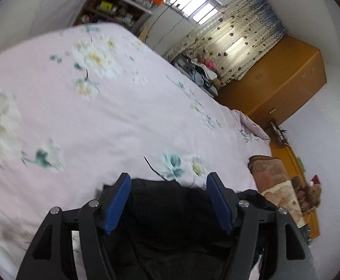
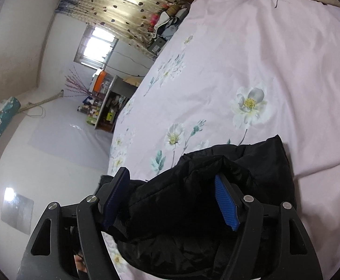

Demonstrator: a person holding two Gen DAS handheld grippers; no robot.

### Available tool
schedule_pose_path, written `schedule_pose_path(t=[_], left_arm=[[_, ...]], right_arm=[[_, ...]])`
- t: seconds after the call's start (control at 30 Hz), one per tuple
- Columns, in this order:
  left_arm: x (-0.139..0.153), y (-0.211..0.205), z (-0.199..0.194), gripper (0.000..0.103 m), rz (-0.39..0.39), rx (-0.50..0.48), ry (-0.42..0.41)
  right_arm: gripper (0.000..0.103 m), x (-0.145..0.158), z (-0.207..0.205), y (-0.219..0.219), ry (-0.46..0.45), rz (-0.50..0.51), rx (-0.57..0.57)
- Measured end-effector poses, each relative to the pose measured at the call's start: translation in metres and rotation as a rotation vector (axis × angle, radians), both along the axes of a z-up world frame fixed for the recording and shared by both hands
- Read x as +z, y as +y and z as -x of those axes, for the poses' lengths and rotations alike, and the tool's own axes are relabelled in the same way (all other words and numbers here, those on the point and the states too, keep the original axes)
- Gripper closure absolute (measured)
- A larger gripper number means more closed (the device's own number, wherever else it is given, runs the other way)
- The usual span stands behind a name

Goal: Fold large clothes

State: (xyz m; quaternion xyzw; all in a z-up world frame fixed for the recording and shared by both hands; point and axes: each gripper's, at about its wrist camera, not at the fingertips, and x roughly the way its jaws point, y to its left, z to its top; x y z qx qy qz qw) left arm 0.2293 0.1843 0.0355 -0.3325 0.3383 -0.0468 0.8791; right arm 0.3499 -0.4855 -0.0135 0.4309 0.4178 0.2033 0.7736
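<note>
A black padded garment (image 1: 170,214) lies bunched on a pink flowered bed sheet (image 1: 99,107). In the left wrist view my left gripper (image 1: 168,179) is open, its blue pads (image 1: 118,203) spread wide over the garment's edge. In the right wrist view the same black garment (image 2: 216,186) is heaped on the sheet (image 2: 263,58). My right gripper (image 2: 172,175) is open, with the garment's puffy folds lying between its blue pads (image 2: 226,203). Neither gripper is closed on the cloth.
A brown and cream folded blanket (image 1: 279,186) lies at the bed's head beside an orange wooden headboard (image 1: 293,175). An orange wardrobe (image 1: 275,81), a heart-pattern curtain (image 1: 240,35) and cluttered shelves (image 1: 118,9) stand beyond the bed. The bed edge drops to a white floor (image 2: 53,151).
</note>
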Motion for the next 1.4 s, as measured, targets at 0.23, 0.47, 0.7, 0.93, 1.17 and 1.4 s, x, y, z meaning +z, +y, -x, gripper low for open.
schedule_pose_path(t=[0.23, 0.47, 0.7, 0.93, 1.17, 1.4], left_arm=[[-0.014, -0.002, -0.005, 0.031, -0.091, -0.030, 0.071], [-0.059, -0.014, -0.043, 0.031, -0.146, -0.129, 0.189], [-0.087, -0.029, -0.077, 0.031, -0.162, -0.217, 0.243], [-0.083, -0.046, -0.086, 0.055, -0.214, -0.240, 0.180], [-0.080, -0.049, -0.090, 0.078, -0.296, -0.109, 0.107], [-0.131, -0.063, -0.094, 0.074, -0.400, -0.063, 0.146]], right_arm=[[0.031, 0.009, 0.008, -0.012, -0.037, 0.039, -0.069], [0.031, 0.001, -0.007, -0.006, -0.066, 0.281, 0.007], [0.031, -0.044, -0.045, 0.015, -0.047, 0.355, 0.198], [0.036, -0.062, -0.068, 0.029, -0.008, 0.307, 0.309], [0.092, -0.023, -0.058, 0.049, -0.101, 0.537, 0.124], [0.089, -0.099, -0.076, 0.091, 0.010, 0.756, 0.134]])
